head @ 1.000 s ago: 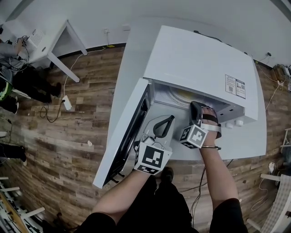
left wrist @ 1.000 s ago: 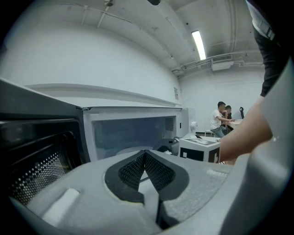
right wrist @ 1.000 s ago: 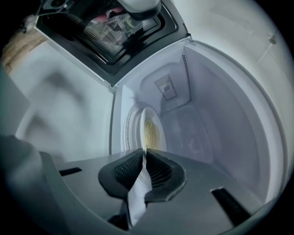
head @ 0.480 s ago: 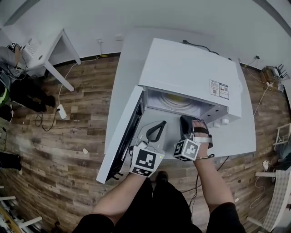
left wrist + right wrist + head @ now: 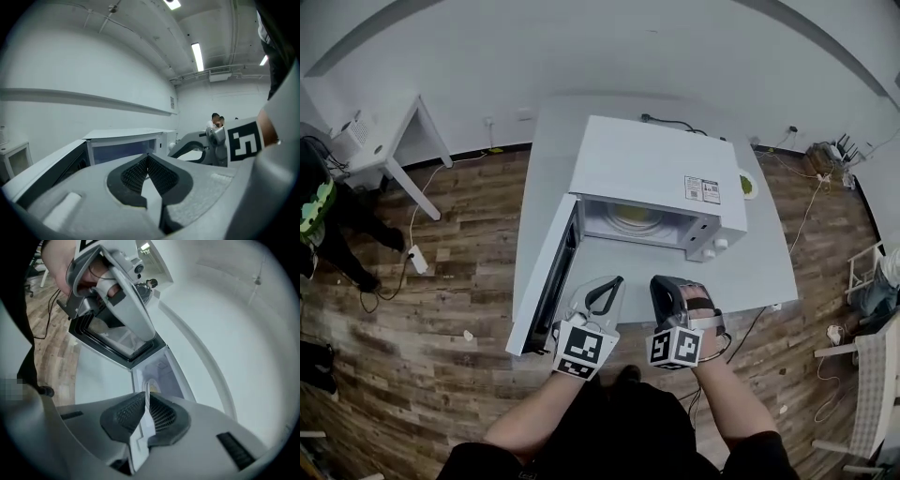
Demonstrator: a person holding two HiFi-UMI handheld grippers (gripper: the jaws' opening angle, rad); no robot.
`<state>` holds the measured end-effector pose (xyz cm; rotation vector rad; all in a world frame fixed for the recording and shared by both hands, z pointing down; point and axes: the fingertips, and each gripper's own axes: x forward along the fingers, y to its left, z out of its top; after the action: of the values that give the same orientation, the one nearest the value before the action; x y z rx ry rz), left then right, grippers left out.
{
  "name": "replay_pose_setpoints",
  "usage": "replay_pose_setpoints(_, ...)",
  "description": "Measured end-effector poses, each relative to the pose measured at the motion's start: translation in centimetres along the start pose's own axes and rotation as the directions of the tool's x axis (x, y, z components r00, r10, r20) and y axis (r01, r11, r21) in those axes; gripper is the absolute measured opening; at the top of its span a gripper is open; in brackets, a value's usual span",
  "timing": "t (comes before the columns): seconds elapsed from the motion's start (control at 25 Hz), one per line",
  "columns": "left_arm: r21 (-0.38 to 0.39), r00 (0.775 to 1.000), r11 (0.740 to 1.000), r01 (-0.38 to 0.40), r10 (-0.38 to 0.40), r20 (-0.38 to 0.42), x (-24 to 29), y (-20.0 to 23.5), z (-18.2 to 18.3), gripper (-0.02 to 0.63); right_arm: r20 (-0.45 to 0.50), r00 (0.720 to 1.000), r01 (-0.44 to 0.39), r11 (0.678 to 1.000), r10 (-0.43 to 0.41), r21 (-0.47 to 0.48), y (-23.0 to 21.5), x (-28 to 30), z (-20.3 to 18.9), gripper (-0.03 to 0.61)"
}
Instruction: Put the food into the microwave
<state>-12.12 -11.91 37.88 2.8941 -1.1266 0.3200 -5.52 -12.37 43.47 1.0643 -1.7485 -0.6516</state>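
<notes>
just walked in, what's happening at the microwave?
A person holds a gripper in each hand in front of a white microwave on a white table. Its door stands open on the left, and a plate of yellowish food sits inside. The left gripper and right gripper are both outside the cavity, jaws together, holding nothing. The door is not yet shut.

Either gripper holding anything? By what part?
Nothing held. The left gripper and the right gripper both have jaws shut on nothing, in front of the open microwave; the plate sits inside.
</notes>
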Motion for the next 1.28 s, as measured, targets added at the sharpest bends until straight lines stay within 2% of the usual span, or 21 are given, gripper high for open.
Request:
replay_pose_setpoints(0.24,0.025,1.0,1.0,0.017,-0.017,-0.015,-2.7,-2.3,1.4,0.006,0.06,0.998,-0.002,0.999,0.0,0.038,-1.0,-5.6,0.6,0.035)
replay_pose_setpoints(0.44,0.02,1.0,1.0,0.006,-0.006,-0.009,-2.7,-4.1,3.5,0.007,0.181,0.982,-0.081,0.982,0.049,0.169,-2.8,-10.0,-0.2,0.029)
replay_pose_setpoints(0.64,-0.005,0.999,0.999,-0.044,0.044,0.024,-1.4,-7.5,6.6,0.006,0.316,0.947,-0.146,0.956,0.061,0.255,-5.5,-15.2,-2.5,0.028)
replay_pose_setpoints(0.84,-0.021,0.995,0.996,-0.087,0.088,0.047,-0.5,-12.2,9.4,0.006,0.432,0.899,-0.247,0.903,0.078,0.351,-7.7,-20.2,-6.1,0.025)
replay_pose_setpoints(0.96,-0.036,0.993,0.994,-0.101,0.103,0.057,0.1,-14.9,10.4,0.007,0.484,0.871,-0.293,0.88,0.084,0.374,-8.8,-22.3,-8.0,0.018)
replay_pose_setpoints(1.04,-0.043,0.992,0.993,-0.108,0.111,0.061,0.4,-16.2,10.9,0.006,0.538,0.839,-0.349,0.839,0.081,0.417,-9.6,-23.4,-8.5,0.017)
replay_pose_setpoints(1.12,-0.048,0.992,0.993,-0.113,0.115,0.059,0.5,-17.1,11.1,0.007,0.588,0.806,-0.424,0.766,0.075,0.483,-10.2,-24.0,-8.7,0.015)
replay_pose_setpoints(1.28,-0.042,0.991,0.993,-0.114,0.116,0.066,0.2,-17.9,12.0,0.007,0.621,0.78,-0.494,0.686,0.079,0.534,-10.6,-24.1,-9.3,0.014)
